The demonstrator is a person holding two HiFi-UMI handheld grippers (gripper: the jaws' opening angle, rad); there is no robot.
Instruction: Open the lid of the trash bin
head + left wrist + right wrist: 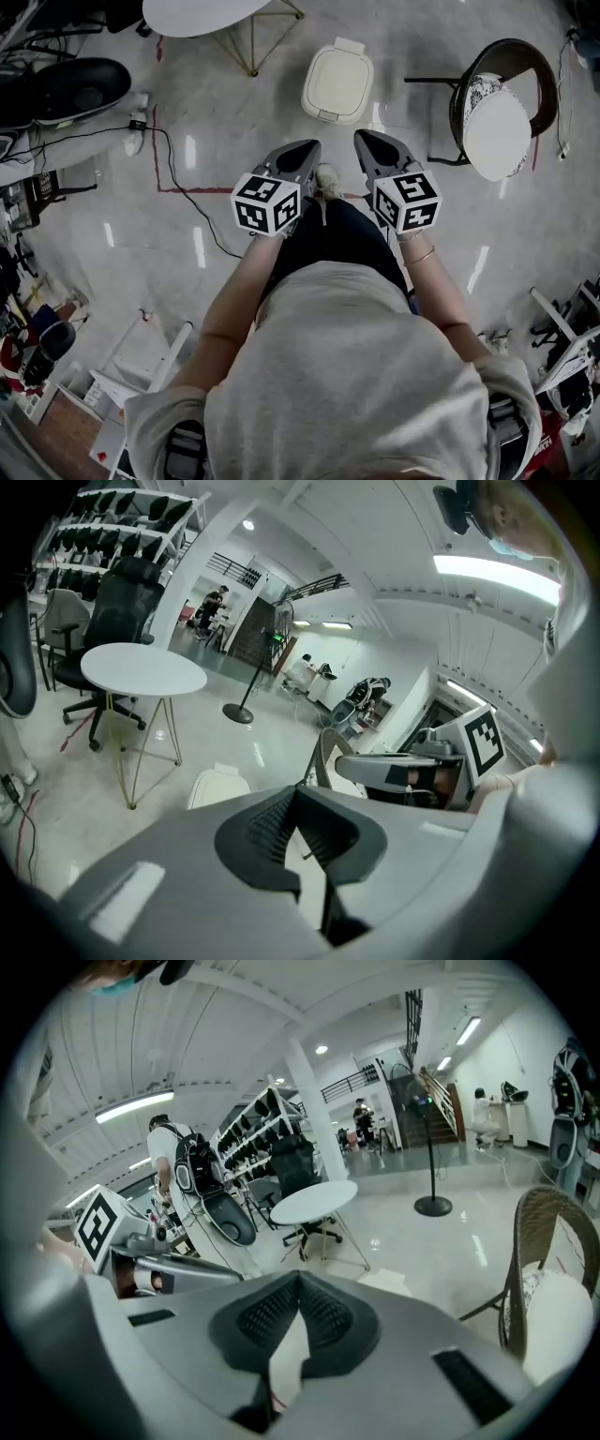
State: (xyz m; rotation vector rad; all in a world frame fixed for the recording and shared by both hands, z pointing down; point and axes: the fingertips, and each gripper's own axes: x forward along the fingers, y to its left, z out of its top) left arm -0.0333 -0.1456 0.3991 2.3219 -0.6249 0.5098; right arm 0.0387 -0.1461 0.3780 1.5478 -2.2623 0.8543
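Note:
The trash bin (337, 82) is a cream, rounded-square bin standing on the grey floor ahead of me, with its lid down flat. My left gripper (302, 150) and right gripper (371, 141) are held side by side above the floor, short of the bin and apart from it. Both are shut, with nothing between the jaws. In the left gripper view the bin (217, 785) shows just beyond the closed left gripper (293, 795). A corner of the bin (386, 1282) peeks past the right gripper (299, 1281) in the right gripper view.
A round white table (202, 14) on gold wire legs stands to the bin's left. To its right is a wicker chair (497, 108) with a white cushion. A black cable (187, 192) and red tape cross the floor at left. My shoe (326, 180) is between the grippers.

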